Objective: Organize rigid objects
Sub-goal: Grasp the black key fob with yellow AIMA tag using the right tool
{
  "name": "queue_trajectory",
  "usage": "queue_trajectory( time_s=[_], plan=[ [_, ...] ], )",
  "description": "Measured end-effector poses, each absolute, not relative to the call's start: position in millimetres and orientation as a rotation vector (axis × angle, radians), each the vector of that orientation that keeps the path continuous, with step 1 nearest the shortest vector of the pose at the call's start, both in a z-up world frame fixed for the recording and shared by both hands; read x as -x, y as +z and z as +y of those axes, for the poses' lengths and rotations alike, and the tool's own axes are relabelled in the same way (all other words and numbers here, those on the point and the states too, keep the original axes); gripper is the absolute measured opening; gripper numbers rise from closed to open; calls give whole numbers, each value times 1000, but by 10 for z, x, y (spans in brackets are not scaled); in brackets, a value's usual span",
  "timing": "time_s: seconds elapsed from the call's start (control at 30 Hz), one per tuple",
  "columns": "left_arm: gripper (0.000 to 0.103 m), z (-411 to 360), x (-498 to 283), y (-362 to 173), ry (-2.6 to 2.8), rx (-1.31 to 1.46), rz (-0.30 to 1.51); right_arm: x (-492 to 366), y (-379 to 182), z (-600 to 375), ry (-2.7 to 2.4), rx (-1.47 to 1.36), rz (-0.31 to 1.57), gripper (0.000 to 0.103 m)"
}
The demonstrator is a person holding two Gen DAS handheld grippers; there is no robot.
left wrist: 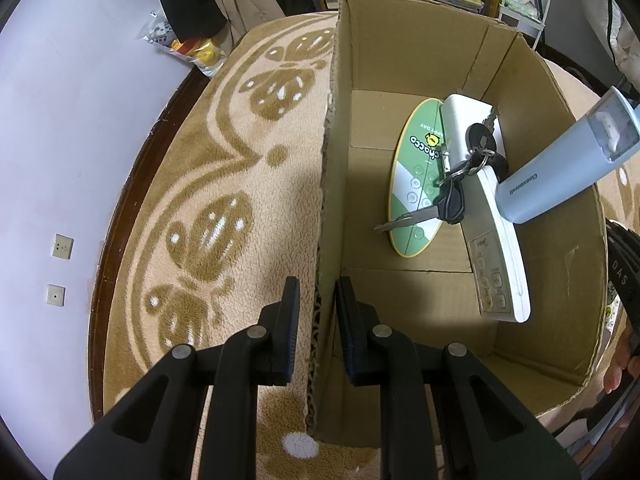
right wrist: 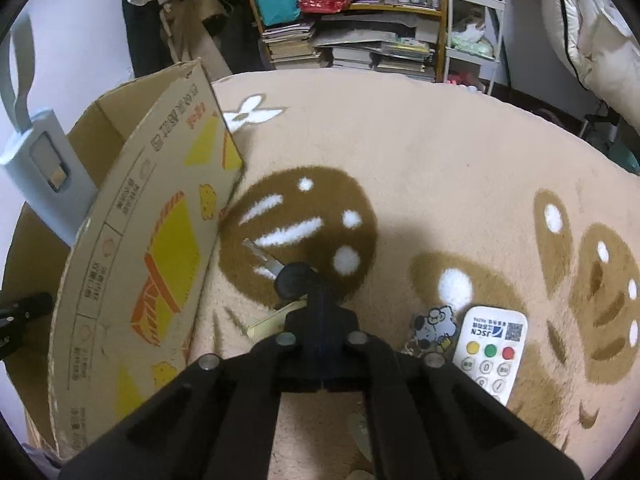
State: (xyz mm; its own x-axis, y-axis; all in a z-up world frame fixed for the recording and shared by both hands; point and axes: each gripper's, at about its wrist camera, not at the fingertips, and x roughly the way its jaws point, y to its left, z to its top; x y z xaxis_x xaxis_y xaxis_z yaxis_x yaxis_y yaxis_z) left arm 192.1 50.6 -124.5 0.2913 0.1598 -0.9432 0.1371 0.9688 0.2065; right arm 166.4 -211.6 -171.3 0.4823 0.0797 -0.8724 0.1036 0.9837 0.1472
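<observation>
While the left gripper point(left wrist: 317, 312) is clamping the near wall of the cardboard box point(left wrist: 532, 248), one finger outside over the rug point(left wrist: 224, 184) and the other inside, its jaws are standing narrow with the cardboard edge pinched between them. Inside the box, a green oval card point(left wrist: 412, 168) is lying flat on the bottom, a long white remote point(left wrist: 494, 236) is lying across it, and a bunch of keys point(left wrist: 460, 192) with black heads is resting on top of both. A pale blue handheld device point(left wrist: 560, 172) is leaning against the box's right wall, its upper end sticking out above the rim; the right wrist view is showing it with a looped strap on top. On the rug just outside the box, the right gripper point(right wrist: 320, 280) is pointing steeply down with its jaws drawn fully together at a black-headed key point(right wrist: 280, 272), whose metal blade is pointing away toward the box wall; the fingertips are covering part of the black head, and whether they are truly pinching it cannot be told. To the right of that gripper, a small white remote point(right wrist: 490, 350) with yellow, green and red buttons is lying face up, and a cartoon sheep charm point(right wrist: 434, 324) is lying just beside it.
</observation>
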Motion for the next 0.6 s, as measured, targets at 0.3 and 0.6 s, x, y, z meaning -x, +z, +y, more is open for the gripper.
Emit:
queue_trajectory(
  time_s=[0.3,0.6],
  plan=[
    [18,502,-1910,-1256,17,-270,1280,-1671,-1675,-2216,3,-228,1058,1],
    [18,516,-1917,-1262,13,-265,1282,-1699,-1637,-2146,51,-235,997,61]
  ],
)
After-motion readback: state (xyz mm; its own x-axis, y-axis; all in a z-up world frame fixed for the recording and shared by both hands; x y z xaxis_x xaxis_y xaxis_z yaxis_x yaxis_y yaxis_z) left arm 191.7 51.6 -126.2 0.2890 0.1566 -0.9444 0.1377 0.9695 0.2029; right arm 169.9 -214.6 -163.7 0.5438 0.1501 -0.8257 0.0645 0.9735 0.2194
